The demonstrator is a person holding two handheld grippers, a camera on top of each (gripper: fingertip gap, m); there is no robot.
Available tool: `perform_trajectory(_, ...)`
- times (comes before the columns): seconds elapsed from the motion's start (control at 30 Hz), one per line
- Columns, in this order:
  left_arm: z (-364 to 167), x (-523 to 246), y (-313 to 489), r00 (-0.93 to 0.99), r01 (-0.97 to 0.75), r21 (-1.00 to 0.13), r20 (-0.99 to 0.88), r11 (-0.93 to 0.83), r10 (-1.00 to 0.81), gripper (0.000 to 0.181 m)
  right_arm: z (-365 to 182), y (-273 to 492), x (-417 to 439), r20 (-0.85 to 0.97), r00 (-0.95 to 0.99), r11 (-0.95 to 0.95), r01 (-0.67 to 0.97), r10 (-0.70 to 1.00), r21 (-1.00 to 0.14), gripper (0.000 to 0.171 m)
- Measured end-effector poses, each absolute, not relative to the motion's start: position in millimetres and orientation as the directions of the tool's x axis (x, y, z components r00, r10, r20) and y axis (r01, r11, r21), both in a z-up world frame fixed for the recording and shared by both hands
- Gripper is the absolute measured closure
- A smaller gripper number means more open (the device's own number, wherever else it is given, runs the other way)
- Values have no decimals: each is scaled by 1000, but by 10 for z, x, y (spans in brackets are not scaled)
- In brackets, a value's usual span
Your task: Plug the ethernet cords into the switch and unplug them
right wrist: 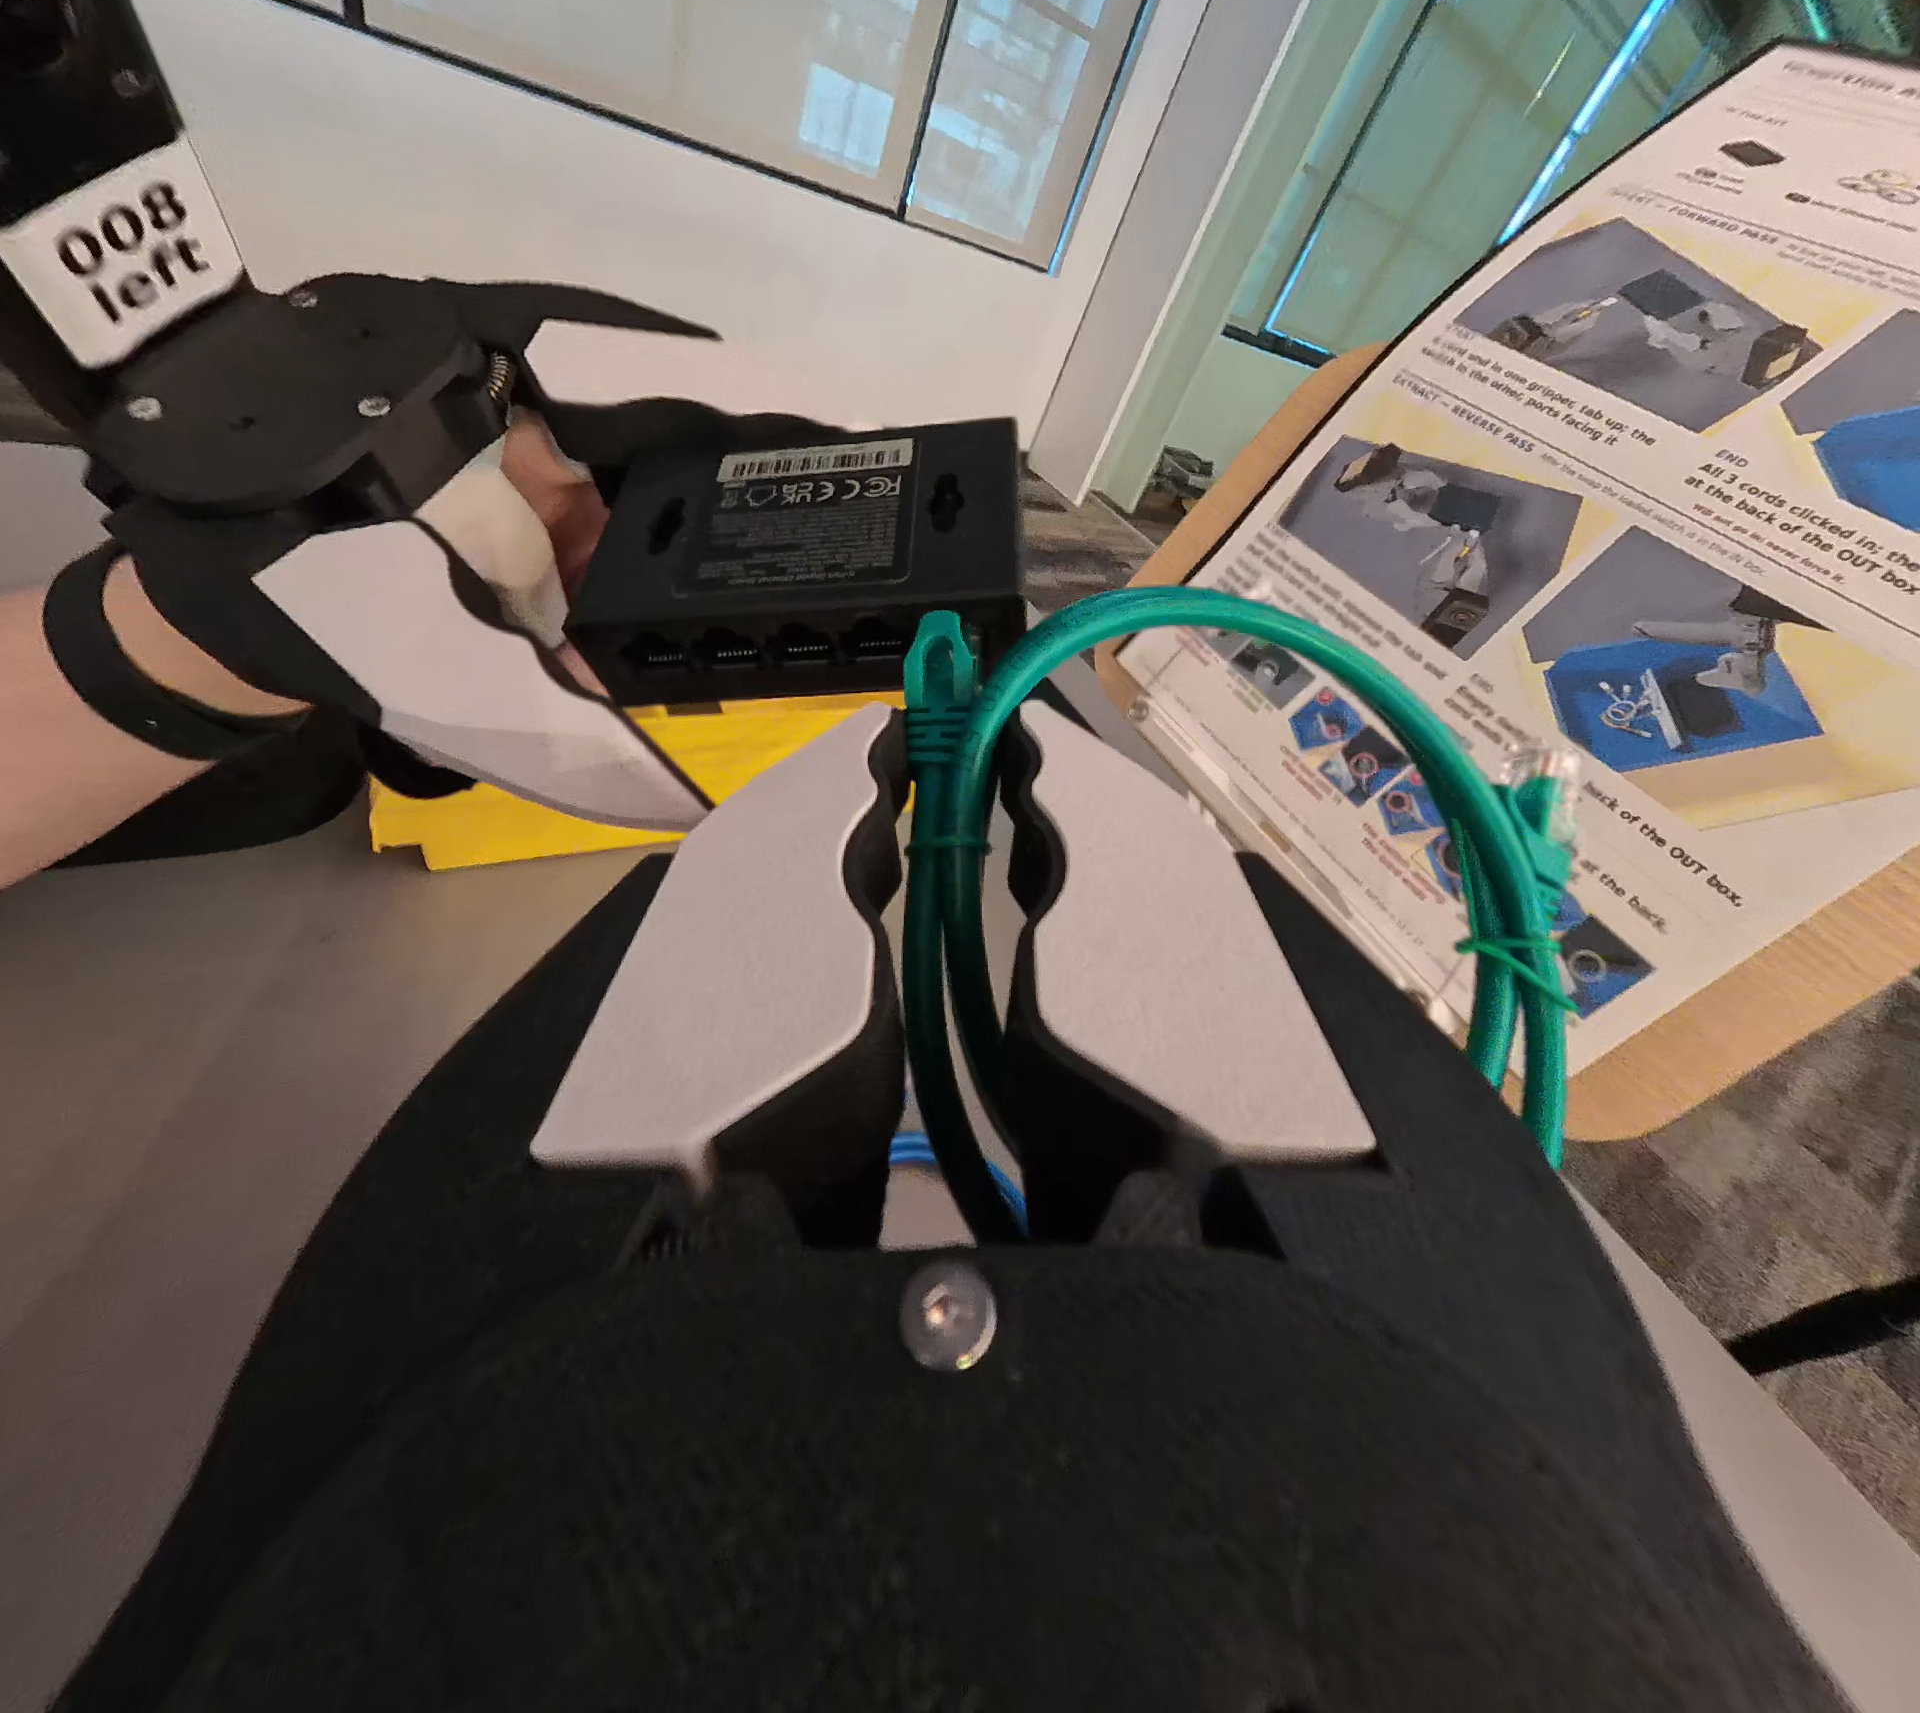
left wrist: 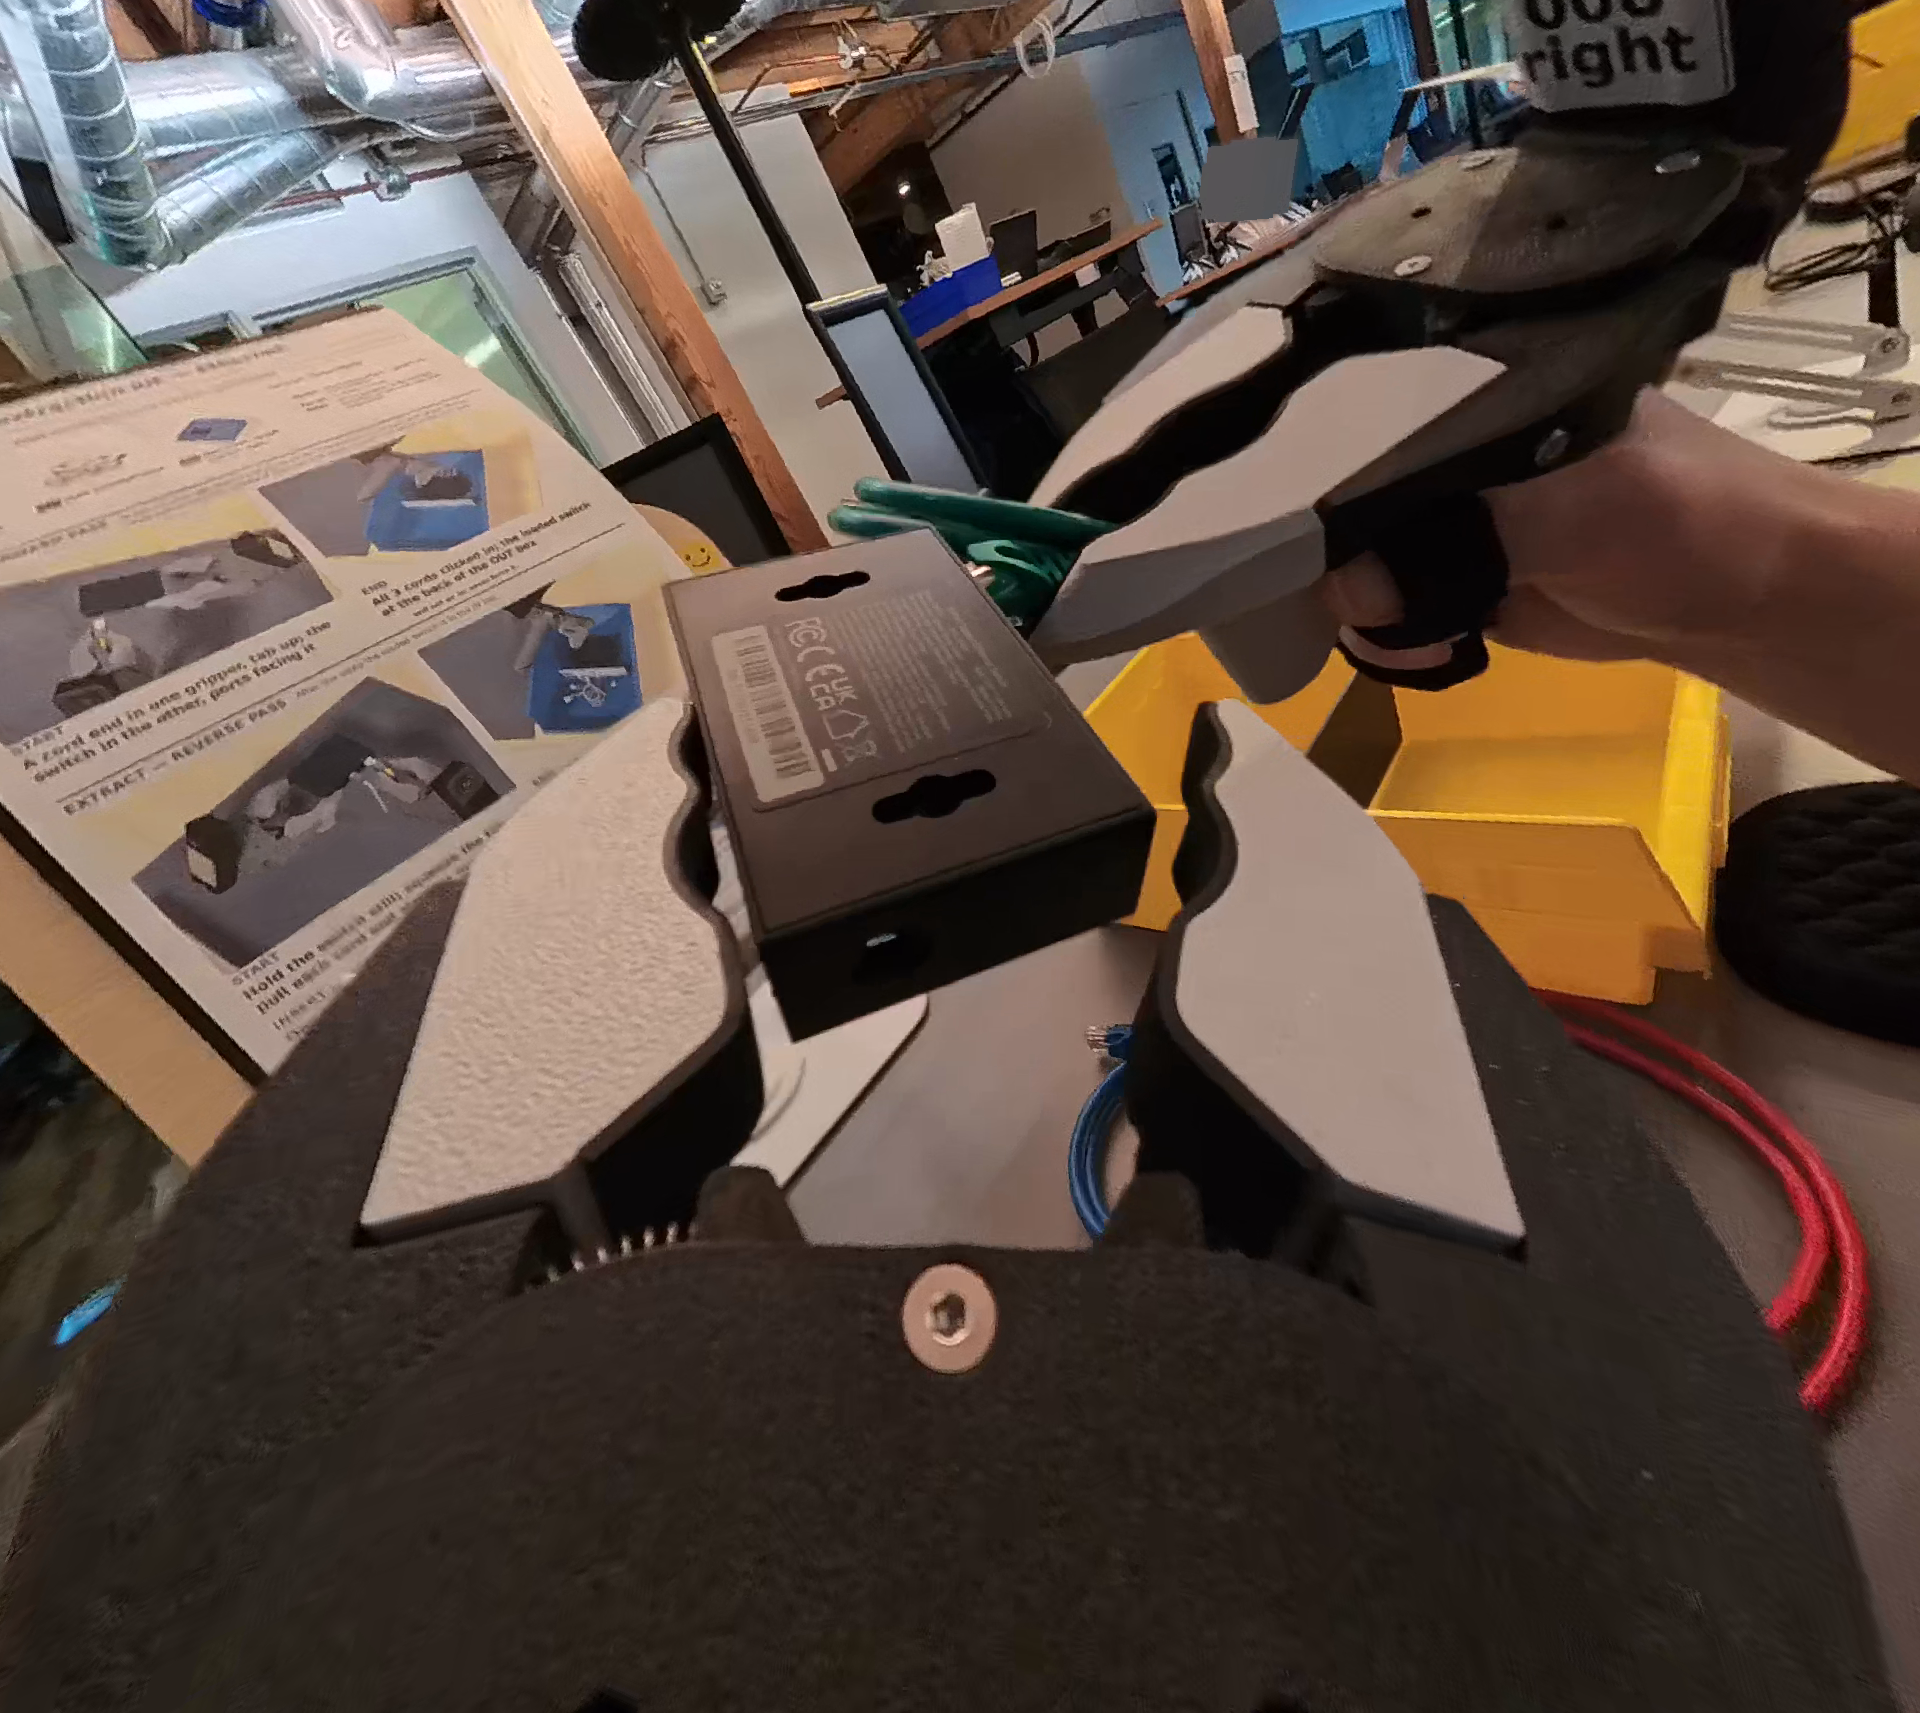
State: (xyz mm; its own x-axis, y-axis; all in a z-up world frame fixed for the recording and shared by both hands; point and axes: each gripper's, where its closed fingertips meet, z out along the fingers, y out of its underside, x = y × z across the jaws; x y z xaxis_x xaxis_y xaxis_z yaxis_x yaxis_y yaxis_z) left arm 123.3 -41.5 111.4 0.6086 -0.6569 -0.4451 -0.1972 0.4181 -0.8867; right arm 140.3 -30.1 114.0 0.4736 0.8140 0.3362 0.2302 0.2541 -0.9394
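A: Which step are we on?

B: Plug-in, I'd say. The left hand-held gripper (left wrist: 940, 816) has the black switch (left wrist: 904, 770) clamped across its sides, label side up, lifted above the yellow bin (left wrist: 1538, 790) on the worktop (right wrist: 208, 1019). Ports face the other hand-held gripper.

A: And the right one?

B: The right hand-held gripper (right wrist: 951, 764) is pinched nearly closed on the green cord (right wrist: 940, 936), plug (right wrist: 938, 661) sticking out past the tips, just beside the end port (touching or not, can't tell). No cord seated yet, as far as I see.

A: Next move?

B: Prob. line the plug up square w/ a port, tab on the correct side, then push straight in while the left holds firm. The looped slack (right wrist: 1351, 697) hangs off to the side, so it shouldn't snag.
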Motion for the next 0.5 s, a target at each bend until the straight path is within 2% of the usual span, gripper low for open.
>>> perform_trajectory(0.13, 1119, 1208, -459, 578, -261, -852, -514, 453, -634, 93, 1209, -346, 1414, 361, 467, 286, 224, 807, -931, 154)
perform_trajectory(0.27, 1166, 1191, -453, 607, -174, -900, -418, 400, -676, 93, 1165, -359, 1351, 357, 472, 278, 231, 806, -932, 155)
perform_trajectory(0.5, 1133, 1187, -404, 630, -188, -904, -411, 384, -659, 98, 1147, -328, 1358, 334, 485, 252, 228, 808, -941, 155)
